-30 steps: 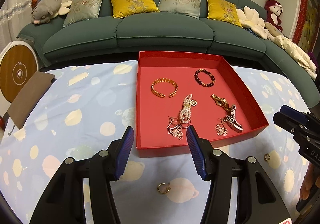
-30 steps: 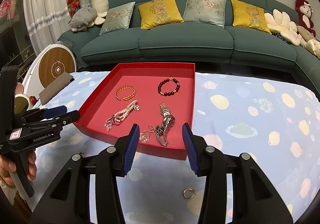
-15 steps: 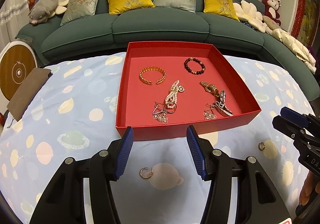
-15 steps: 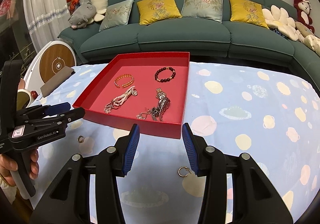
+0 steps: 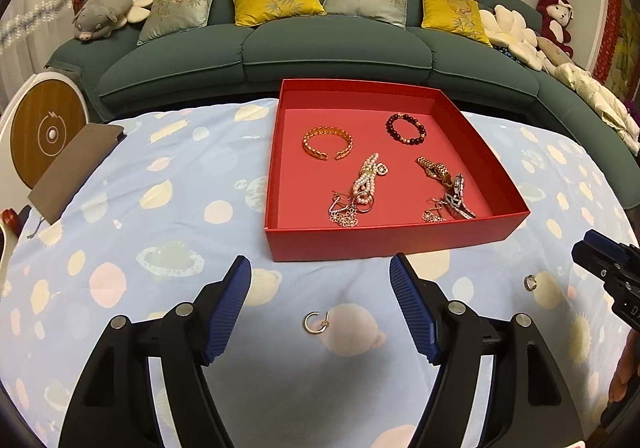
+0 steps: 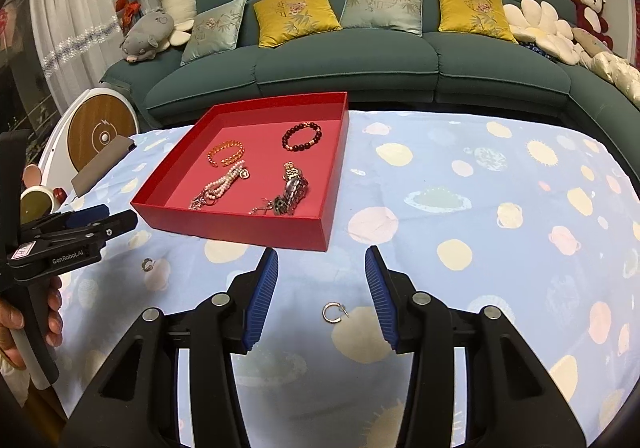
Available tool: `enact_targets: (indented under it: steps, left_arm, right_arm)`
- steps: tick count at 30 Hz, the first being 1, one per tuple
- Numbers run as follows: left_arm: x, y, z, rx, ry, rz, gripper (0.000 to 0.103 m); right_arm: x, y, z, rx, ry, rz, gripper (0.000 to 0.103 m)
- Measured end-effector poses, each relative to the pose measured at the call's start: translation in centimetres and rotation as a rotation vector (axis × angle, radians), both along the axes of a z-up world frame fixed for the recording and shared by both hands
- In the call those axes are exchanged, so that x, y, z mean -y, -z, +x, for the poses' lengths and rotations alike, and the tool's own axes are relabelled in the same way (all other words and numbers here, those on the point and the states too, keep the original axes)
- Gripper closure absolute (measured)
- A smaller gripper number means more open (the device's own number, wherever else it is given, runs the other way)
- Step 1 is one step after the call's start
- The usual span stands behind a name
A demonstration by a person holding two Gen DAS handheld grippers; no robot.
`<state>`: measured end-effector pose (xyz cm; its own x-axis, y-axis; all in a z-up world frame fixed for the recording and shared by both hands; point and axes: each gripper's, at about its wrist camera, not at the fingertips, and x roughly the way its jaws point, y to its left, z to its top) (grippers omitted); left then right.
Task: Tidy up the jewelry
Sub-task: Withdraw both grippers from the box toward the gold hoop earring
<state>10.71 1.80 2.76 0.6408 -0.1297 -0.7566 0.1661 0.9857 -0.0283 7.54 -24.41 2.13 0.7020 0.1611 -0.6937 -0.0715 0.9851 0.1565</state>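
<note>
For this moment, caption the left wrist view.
Left gripper opening above a gold hoop earring on the spotted cloth, before the red tray.

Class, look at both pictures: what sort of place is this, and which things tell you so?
Most likely a home living room: a long green sofa with cushions, plush toys on its arm, and curtains beside it.

- Shallow red cardboard tray (image 5: 384,244) holds a gold cuff (image 5: 328,144), dark bead bracelet (image 5: 406,128), pearl strand (image 5: 366,182) and watch (image 5: 448,180).
- Two small hoop earrings (image 5: 315,322) (image 5: 529,282) lie flat on the cloth, just before the tray.
</note>
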Motion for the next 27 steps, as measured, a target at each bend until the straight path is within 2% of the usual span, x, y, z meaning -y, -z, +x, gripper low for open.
enact_targets:
  steps: [3, 11, 17, 27]
  left_arm:
    - [-0.9, 0.3, -0.9, -0.008, -0.022, -0.001, 0.027]
    - [-3.2, 3.0, -3.0, -0.084, -0.088, -0.032, 0.027]
    - [-4.0, 4.0, -3.2, -0.095, -0.088, -0.031, 0.027]
    - [-2.8, 5.2, -2.6, -0.107, -0.039, -0.003, 0.027]
  right_arm:
    - [0.5, 0.9, -0.6, -0.031, 0.022, 0.001, 0.054]
    - [-0.1, 4.5, -0.8, -0.102, 0.030, -0.023, 0.053]
    - [-0.7, 5.2, -0.3, -0.118, 0.022, -0.020, 0.052]
    - [-1.2, 5.8, 0.8, -0.117, 0.015, -0.028, 0.052]
